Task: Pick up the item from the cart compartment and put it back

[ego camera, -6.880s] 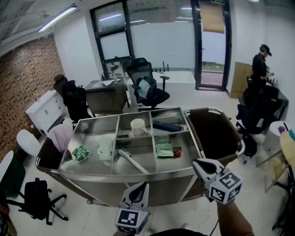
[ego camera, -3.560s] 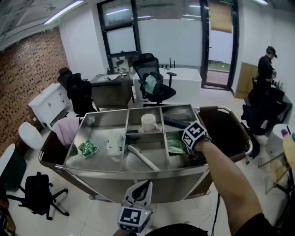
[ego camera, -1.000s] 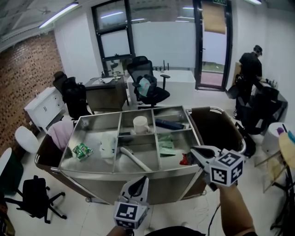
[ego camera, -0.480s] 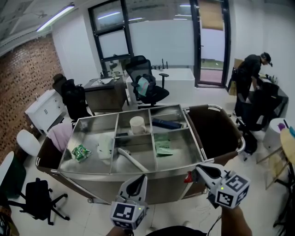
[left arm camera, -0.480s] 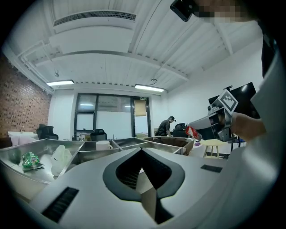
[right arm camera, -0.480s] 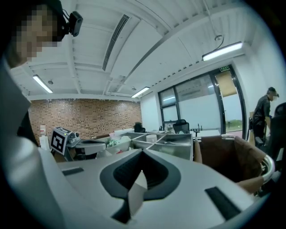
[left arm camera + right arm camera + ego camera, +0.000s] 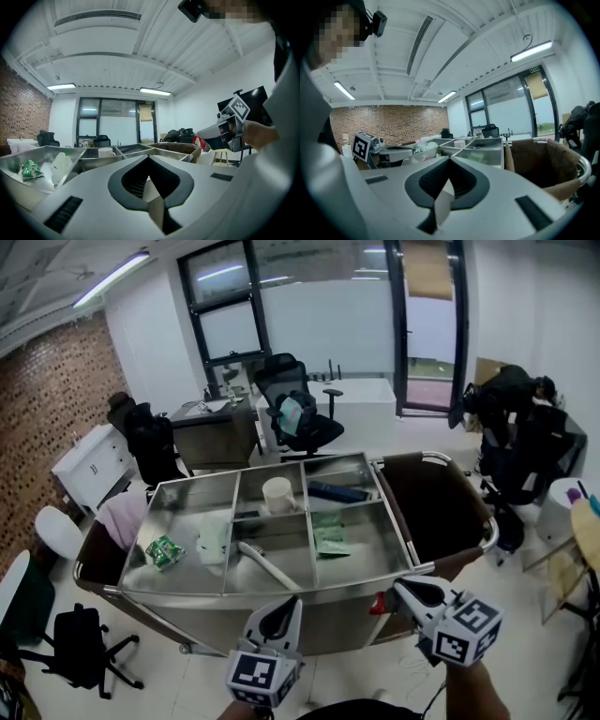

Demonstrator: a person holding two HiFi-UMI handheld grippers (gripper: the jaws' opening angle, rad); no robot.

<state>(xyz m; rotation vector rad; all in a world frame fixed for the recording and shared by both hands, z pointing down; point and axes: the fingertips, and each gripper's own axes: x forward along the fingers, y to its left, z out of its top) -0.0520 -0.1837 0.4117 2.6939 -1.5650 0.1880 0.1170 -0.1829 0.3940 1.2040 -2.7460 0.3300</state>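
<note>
Lower and nearer the person than a second ago, the right hand-held gripper [image 7: 398, 589] has left the top of the cart [image 7: 187, 613] and hangs in front of its front rim. At the far left a pink cloth [image 7: 120, 517] drapes over the cart's end. In the left compartment lie a green packet [image 7: 164, 551] and a white plastic bag [image 7: 214, 542]. The middle section has a white brush [image 7: 269, 566] in front and a white mug [image 7: 277, 494] behind. The left hand-held gripper [image 7: 293, 604] hovers before the front wall, its jaws together on nothing. Further right, green sachets [image 7: 330, 536] lie in the front compartment, with a dark blue pack [image 7: 339, 492] in the one behind. A brown bag [image 7: 436, 507] hangs on the right end. The front rim stands between the sachets' compartment and the red packet [image 7: 377, 603]. It is a small crumpled wrapper, red with some white, pinched at the tip of the right hand-held gripper's closed jaws, in the air off the cart.
</note>
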